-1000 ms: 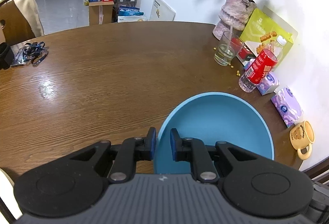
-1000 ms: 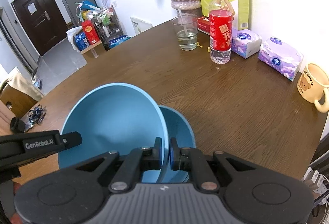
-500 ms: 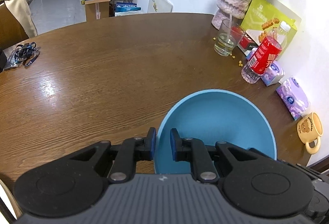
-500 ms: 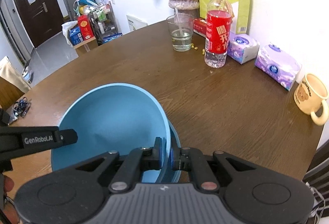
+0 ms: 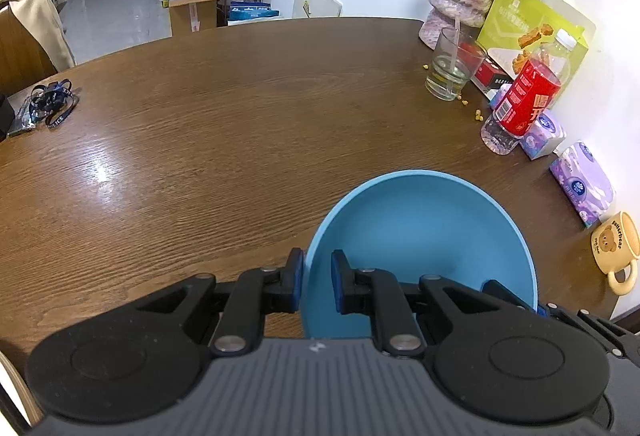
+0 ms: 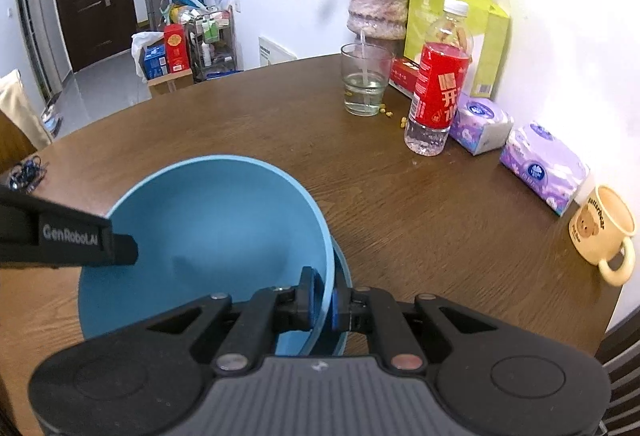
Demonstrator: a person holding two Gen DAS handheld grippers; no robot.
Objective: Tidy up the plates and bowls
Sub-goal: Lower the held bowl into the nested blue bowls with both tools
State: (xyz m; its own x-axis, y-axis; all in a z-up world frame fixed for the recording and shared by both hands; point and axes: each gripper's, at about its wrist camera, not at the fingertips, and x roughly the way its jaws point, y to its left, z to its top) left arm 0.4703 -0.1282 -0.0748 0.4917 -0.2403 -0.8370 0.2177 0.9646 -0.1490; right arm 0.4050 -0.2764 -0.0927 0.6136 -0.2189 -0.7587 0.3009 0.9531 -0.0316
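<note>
A large blue bowl (image 5: 420,228) hangs just over the brown table (image 5: 240,115). My left gripper (image 5: 316,276) is shut on its near-left rim, one pad inside and one outside. My right gripper (image 6: 326,298) is shut on the same bowl (image 6: 216,228) at its right rim. A second blue bowl (image 6: 345,276) sits under it, and only a sliver of its rim shows on the right. In the right wrist view a black finger (image 6: 80,240) of the left gripper reaches the bowl from the left. The right gripper's tip (image 5: 516,302) shows at the bowl's lower right in the left wrist view.
Along the wall on the right stand a vase (image 6: 378,3), a glass of water (image 6: 366,83), a red-labelled bottle (image 6: 438,87), purple tissue packs (image 6: 544,167) and a cream mug (image 6: 604,232). A blue lanyard (image 5: 50,107) lies far left. The table's edge runs close on the right.
Both grippers have sunk a little with the upper bowl, which now sits deeper over the lower bowl, so less of the lower one shows. The right gripper has rolled slightly.
</note>
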